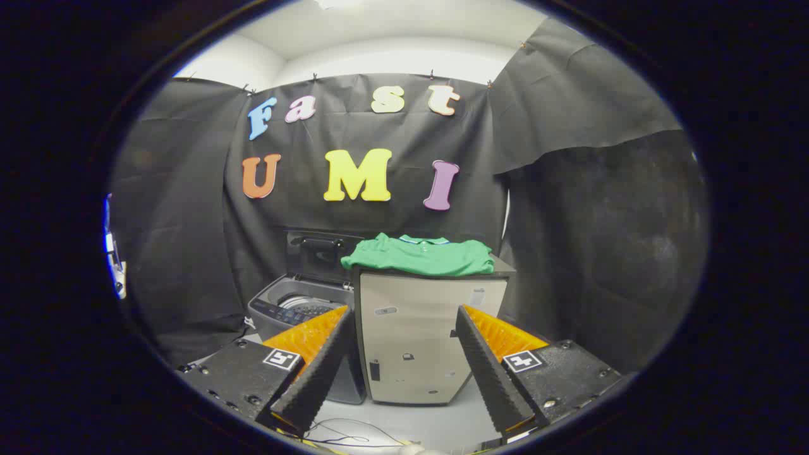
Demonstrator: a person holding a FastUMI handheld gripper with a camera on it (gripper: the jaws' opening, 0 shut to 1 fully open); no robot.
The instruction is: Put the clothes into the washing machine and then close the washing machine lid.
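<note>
Green shirt (pixel 422 255) beyond spread, empty fingers (pixel 488 373)

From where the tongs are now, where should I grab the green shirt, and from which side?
Probably the near edge of the green shirt, where it drapes over the cabinet front. Come in from the front, slightly above: it lies folded flat, so that overhang gives the open tongs something to pinch.

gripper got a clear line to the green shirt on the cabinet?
Probably yes. The gripper has its jaws open and empty, well short of the green shirt, which lies uncovered on top of the cabinet. Nothing sits between them; it just needs to advance and rise.
</note>
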